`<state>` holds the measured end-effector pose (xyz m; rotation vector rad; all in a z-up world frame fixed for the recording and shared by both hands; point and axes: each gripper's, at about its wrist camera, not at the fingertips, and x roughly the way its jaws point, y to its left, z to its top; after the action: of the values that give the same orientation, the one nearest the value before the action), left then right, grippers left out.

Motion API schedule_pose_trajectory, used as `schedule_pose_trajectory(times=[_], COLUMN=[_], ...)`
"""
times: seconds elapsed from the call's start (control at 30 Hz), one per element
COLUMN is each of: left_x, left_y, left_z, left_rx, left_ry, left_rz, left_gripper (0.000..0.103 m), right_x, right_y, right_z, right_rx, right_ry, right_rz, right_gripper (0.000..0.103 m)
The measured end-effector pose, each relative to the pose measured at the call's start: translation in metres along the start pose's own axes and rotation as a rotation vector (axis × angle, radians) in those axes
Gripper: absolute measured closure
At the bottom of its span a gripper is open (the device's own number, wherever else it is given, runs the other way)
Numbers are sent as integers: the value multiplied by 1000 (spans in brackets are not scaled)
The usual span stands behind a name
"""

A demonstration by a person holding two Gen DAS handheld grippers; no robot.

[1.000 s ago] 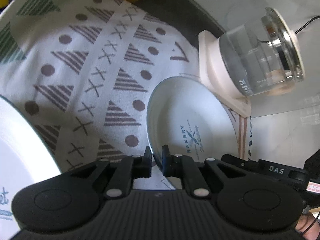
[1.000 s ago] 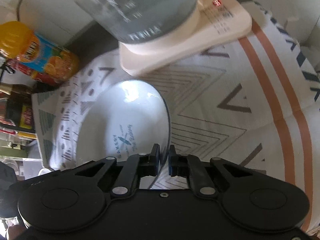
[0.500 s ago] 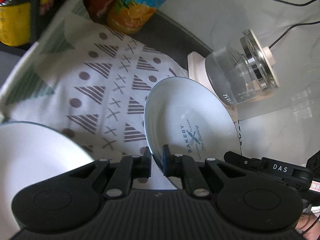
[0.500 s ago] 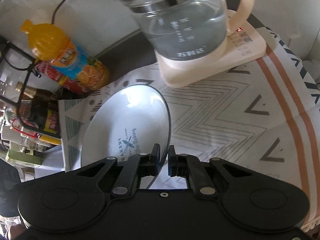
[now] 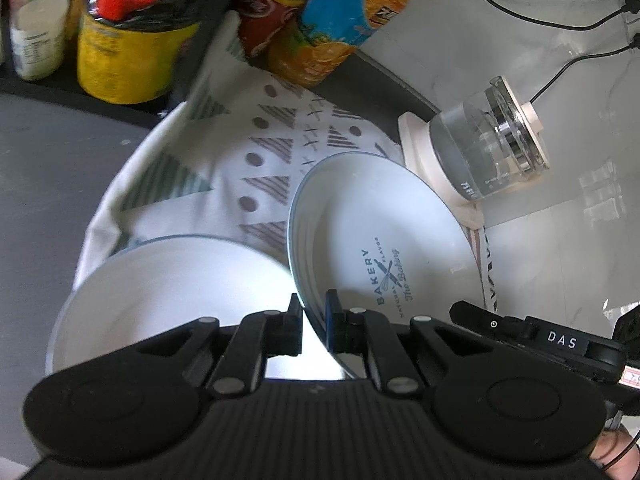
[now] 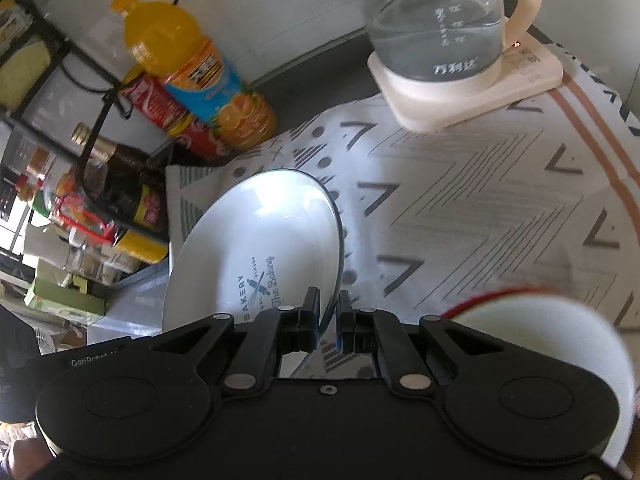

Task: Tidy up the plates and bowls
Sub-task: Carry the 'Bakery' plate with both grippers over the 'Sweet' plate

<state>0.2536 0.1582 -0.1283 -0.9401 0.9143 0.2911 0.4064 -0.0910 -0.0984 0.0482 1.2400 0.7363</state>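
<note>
A white plate (image 5: 384,248) printed "BAKERY" hangs tilted above the patterned cloth (image 5: 264,160), carried between two grippers. The left gripper (image 5: 314,320) and right gripper (image 6: 329,320) each pinch opposite rim edges. A second plate (image 5: 172,288) lies just below; next, likely lowering the held plate onto it, level.

A home kitchen counter: a glass electric kettle (image 6: 436,36) stands on its base, with an orange juice bottle (image 6: 192,68) and sauce bottles (image 6: 120,184) left of the kettle, on a patterned cloth (image 6: 460,208).
</note>
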Motion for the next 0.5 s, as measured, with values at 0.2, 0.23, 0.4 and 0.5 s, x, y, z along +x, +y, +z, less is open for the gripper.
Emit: schedule_pose_trajectory(times=[0.2,0.23,0.4,0.5], left_x=[-11,-13,-18,-21], left_y=[18,21,32,38], left_z=[-9,-10,-19,-24], left_rx=[22,25,37,44], left_ry=[24,27,41,46], left_rz=[2,1,0,-2], left_gripper=[95,95,95,95], right_x=[0,0,-2,-3], right_y=[17,20,27,30], right_z=[-25,-29,-47,-55], right_rx=[8,9,8,5], right_ry=[-4,-4,-8,-9], right_rz=[-12,-14,-25,-28], right_gripper=[95,95,95,94])
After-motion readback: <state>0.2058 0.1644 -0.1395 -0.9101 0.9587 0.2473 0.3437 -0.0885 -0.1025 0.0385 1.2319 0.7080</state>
